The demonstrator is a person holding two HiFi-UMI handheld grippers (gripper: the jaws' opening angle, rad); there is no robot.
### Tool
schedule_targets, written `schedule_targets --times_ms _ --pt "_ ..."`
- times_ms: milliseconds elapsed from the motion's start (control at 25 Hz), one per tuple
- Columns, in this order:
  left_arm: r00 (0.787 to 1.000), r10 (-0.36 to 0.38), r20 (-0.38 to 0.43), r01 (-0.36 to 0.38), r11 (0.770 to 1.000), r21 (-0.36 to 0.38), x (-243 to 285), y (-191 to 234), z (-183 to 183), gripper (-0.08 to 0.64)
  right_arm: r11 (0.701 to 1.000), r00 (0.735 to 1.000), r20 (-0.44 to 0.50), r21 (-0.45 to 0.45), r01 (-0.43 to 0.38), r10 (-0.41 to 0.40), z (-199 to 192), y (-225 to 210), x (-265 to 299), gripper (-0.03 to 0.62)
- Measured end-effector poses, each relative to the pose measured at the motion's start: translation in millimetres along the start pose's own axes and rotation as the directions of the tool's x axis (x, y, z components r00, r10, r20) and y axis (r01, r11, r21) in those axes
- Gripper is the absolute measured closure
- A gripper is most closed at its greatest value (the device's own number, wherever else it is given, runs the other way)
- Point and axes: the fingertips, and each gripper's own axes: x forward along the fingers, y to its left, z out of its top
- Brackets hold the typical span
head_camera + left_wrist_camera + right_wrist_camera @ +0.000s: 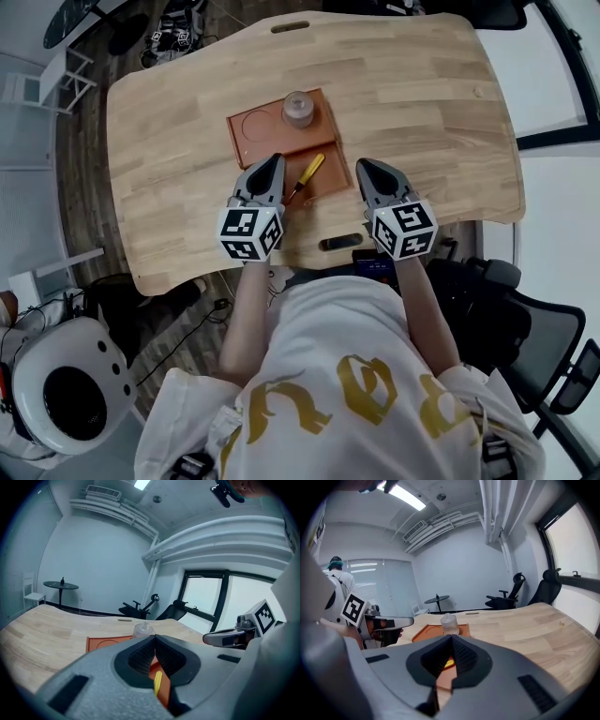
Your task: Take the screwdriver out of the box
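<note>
Left claw (pixel 274 161) and right claw (pixel 364 165), each closed together on nothing, hover at the box's (pixel 242 141) near edge. They flank the yellow-handled screwdriver (pixel 307 174) lying in its near part, likely poised so either can open and take it.

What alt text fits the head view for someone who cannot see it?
A yellow-handled screwdriver lies diagonally in the near part of an orange box on a wooden table. The left gripper and right gripper hover shut and empty at its near edge; a clear jar stands in the far part.
</note>
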Motion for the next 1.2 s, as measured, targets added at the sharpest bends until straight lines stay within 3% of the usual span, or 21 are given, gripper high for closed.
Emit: schedule_targets --times_ms 480,720,880,1200 --pt "0.999 0.045 -0.019 -0.045 0.999 -0.012 9 6 1 0.551 0.998 0.998 -0.024 0.003 -0.055 0.055 4 -7 19 0.581" --pt "0.998 0.026 -0.056 -0.027 1.0 -0.004 11 9 -9 0.549 0.998 0.997 -0.041 0.01 -0.064 0.064 -1 -9 22 0.581" --pt "0.991 -0.023 -0.133 0.019 0.999 -0.028 21 4 -26 0.549 0.998 0.996 -0.063 0.017 -0.059 0.06 -8 -17 22 0.581" --pt "0.941 -0.079 -0.33 0.102 0.993 0.053 39 -13 -73 0.548 0.997 0.991 -0.111 0.046 -0.065 0.07 -26 -26 27 0.58"
